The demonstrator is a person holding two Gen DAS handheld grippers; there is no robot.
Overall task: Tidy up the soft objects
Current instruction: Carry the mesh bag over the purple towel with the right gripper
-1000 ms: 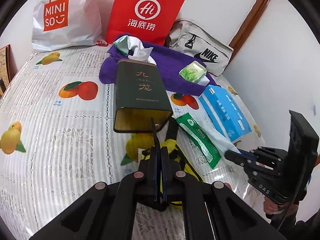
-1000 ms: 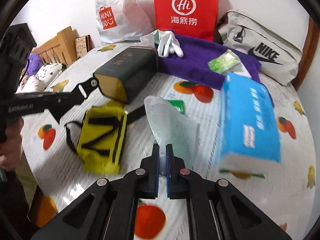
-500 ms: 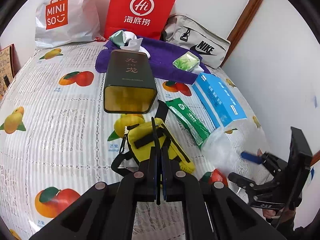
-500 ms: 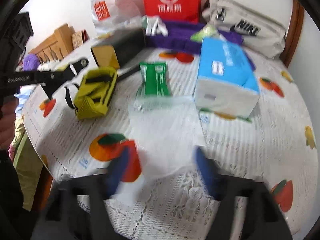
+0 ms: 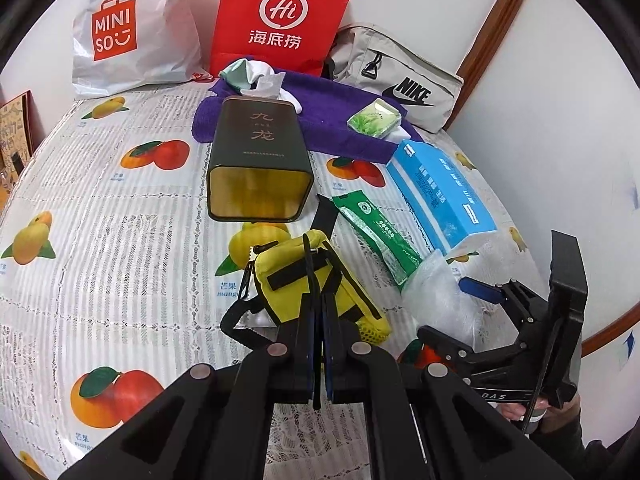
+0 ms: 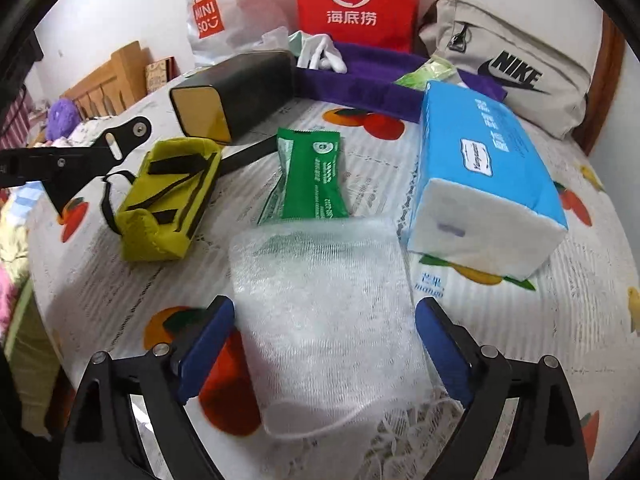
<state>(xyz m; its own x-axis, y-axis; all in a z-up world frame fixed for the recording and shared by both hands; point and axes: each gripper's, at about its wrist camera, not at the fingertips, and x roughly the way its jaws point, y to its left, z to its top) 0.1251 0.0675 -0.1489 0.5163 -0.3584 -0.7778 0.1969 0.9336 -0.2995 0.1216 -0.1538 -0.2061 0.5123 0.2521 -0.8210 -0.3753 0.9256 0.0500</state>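
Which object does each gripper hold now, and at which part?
The left gripper is shut on the yellow pouch's black strap. The right gripper is open; the bubble wrap lies released.

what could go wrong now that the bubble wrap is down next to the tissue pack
1. The bubble wrap lies between the open fingers of the right tool, whose jaws have just been opening; pulling back carelessly could snag and drag it.
2. It lies close against the blue tissue pack and the green packet, so a nudge could push them out of place.
3. The left tool, shut, sits over the yellow pouch and might catch its black straps.
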